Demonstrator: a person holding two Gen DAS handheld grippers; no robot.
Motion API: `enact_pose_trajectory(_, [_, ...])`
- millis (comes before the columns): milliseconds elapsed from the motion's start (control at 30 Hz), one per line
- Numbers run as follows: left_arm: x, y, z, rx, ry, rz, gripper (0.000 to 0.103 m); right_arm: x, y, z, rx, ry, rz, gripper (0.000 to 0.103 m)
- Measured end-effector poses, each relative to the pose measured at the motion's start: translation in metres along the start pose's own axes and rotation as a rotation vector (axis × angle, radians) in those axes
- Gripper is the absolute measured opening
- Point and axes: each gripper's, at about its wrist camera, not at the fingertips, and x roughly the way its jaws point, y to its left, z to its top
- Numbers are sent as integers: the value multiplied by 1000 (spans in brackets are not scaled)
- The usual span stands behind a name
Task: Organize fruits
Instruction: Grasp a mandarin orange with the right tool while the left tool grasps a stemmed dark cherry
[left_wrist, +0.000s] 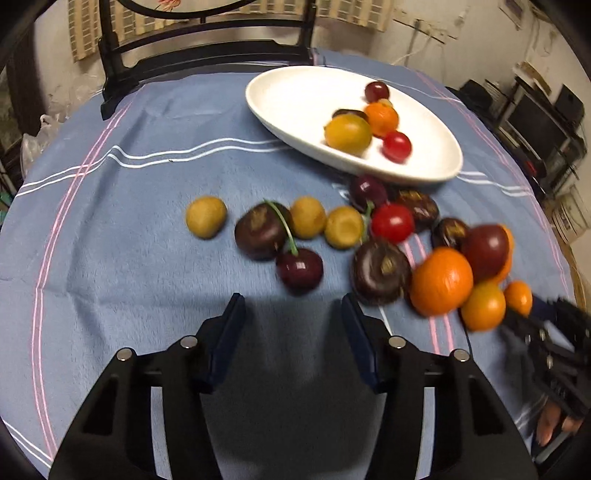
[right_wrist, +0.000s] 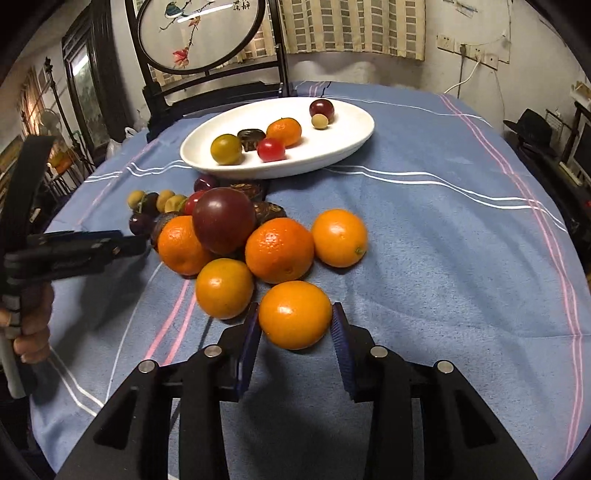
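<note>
A white oval plate (left_wrist: 295, 96) (right_wrist: 351, 122) holds several small fruits. Loose fruit lies on the blue cloth in front of it: oranges, dark plums, cherries and yellow fruits. My right gripper (right_wrist: 295, 317) has its blue pads against both sides of an orange (right_wrist: 293, 314) at the near edge of the pile. My left gripper (left_wrist: 293, 306) is open and empty, just short of a dark cherry (left_wrist: 299, 271). The left gripper also shows in the right wrist view (right_wrist: 92, 247), left of the pile.
A dark wooden chair (right_wrist: 207, 92) stands behind the table at the far edge. The blue striped tablecloth (right_wrist: 443, 240) covers the round table. Shelves and clutter (left_wrist: 535, 122) stand to the right beyond the table.
</note>
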Motion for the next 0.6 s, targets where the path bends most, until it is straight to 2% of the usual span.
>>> enact_pose_trajectory(133, [7, -2, 9, -33, 17, -5, 51, 0, -2, 0, 12, 1, 14, 38])
enact_pose_trajectory(200, [8, -2, 12, -54, 12, 1, 26, 1, -4, 0, 21, 5, 20, 39])
enact_pose_trajectory(300, [3, -5, 12, -69, 10, -30, 26, -1, -5, -1, 22, -5, 12, 39])
enact_pose_trajectory(433, [-23, -19, 1, 33, -50, 3, 26, -17, 0, 2, -2, -61, 1, 38])
enact_pose_trajectory(600, [-71, -32, 19, 116, -207, -4, 26, -44, 3, 33, -20, -191, -14, 38])
